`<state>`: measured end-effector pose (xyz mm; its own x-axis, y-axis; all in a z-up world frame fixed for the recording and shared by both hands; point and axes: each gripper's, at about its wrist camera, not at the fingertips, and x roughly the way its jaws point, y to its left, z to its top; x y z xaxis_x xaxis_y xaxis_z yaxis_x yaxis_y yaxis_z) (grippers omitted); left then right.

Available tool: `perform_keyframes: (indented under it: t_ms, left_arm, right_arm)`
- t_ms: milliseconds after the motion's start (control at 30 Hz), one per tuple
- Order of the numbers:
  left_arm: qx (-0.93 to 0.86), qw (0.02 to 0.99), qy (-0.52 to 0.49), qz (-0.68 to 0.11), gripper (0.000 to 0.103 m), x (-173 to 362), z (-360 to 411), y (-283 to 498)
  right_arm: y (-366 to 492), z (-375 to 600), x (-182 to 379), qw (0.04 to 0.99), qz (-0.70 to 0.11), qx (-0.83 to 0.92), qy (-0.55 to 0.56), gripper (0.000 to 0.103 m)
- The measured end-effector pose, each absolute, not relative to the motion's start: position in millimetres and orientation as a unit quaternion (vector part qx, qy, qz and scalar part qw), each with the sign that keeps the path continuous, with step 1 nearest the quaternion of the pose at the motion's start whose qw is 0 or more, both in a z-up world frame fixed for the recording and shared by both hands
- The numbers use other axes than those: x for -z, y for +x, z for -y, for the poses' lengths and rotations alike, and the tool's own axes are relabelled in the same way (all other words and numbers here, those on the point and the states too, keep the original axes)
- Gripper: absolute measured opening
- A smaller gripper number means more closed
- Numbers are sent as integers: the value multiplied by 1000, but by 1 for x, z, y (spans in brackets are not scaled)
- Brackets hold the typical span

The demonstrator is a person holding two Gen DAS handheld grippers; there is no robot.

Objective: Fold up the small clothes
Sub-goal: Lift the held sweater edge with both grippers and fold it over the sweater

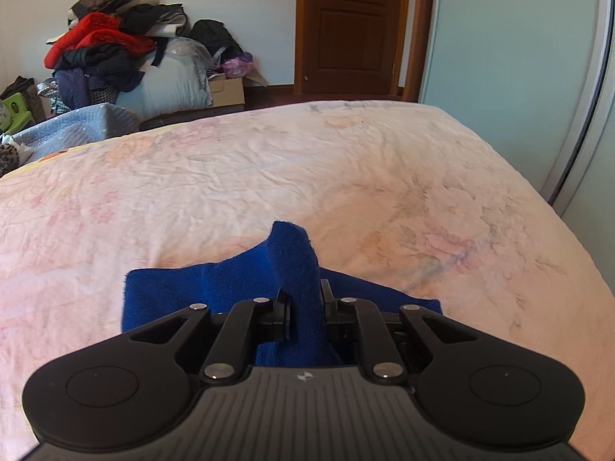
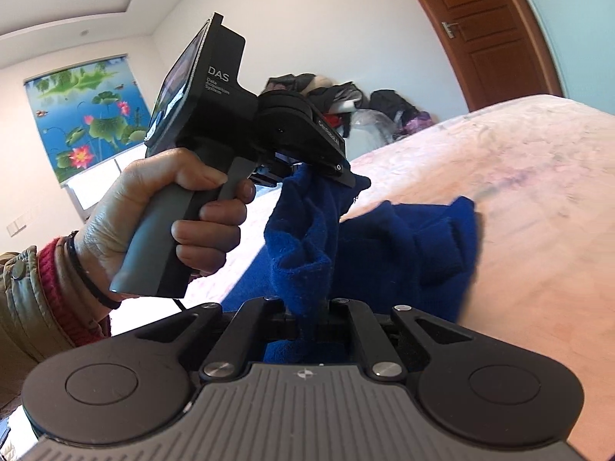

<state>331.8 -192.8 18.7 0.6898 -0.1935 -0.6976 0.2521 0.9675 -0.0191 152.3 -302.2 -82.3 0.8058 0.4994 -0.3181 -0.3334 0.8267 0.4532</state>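
A small dark blue fleece garment (image 1: 173, 292) lies on the pink floral bedsheet (image 1: 269, 176). My left gripper (image 1: 305, 299) is shut on a raised fold of this blue cloth, which sticks up between the fingers. In the right wrist view the blue garment (image 2: 403, 253) hangs bunched above the sheet, and my right gripper (image 2: 309, 313) is shut on another edge of it. The left gripper (image 2: 307, 173) shows there too, held by a person's hand (image 2: 153, 207), gripping the cloth's upper left part.
A heap of clothes and bags (image 1: 115, 50) is piled past the bed's far left edge, beside a cardboard box (image 1: 226, 90). A brown door (image 1: 346, 27) and a pale wardrobe panel (image 1: 511, 57) stand behind. A lotus-print blind (image 2: 84, 115) covers the window.
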Motion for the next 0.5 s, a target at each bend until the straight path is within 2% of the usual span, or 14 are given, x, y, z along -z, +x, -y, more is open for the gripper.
perform_keyframes:
  t_ms: [500]
  left_arm:
    - [122,905,102,-394,13,17,237,337]
  right_arm:
    - [165,326,117,909,-260,-206,253,9]
